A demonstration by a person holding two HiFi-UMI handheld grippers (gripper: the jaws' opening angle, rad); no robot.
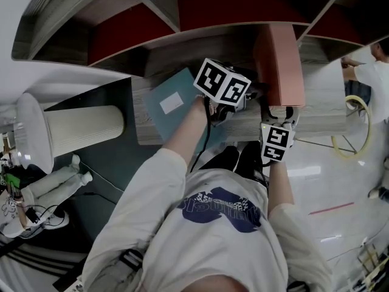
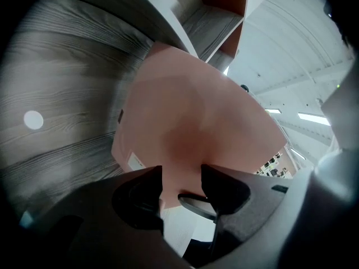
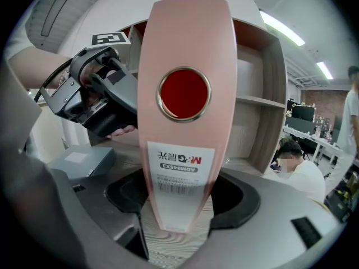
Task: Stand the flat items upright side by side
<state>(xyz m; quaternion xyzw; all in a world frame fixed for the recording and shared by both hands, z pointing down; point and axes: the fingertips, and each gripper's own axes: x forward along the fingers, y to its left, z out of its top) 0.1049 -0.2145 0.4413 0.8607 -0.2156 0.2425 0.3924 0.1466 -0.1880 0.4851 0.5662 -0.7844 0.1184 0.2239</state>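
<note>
Pink file box point(image 1: 282, 66): stood upright on the wooden ledge point(image 1: 316, 123), in front of the open shelves point(image 1: 200, 5), with both grippers on it.
Long axis: ran straight up and down, with the short bottom end on the ledge.
Facing: the narrow spine was turned toward the person and looked squarely into the right gripper view; the broad pink side faced the left gripper.
Spine details: a round red hole point(image 3: 184, 93) sat above a white label point(image 3: 178, 172), and the label's print read upside down.
Right gripper point(image 3: 175, 214): jaws were closed in on the foot of the spine, one on each side, pinching the box low down.
Left gripper point(image 2: 180, 175): came in from the box's left side, and the pink side filled the gap between its jaws, so it was clamped on the box too.
Teal folder point(image 1: 173, 105): lay flat on the same ledge, left of the box and apart from it, with a pale label facing up.
Side by side: only the pink one stood upright, while the teal one was not yet standing.
</note>
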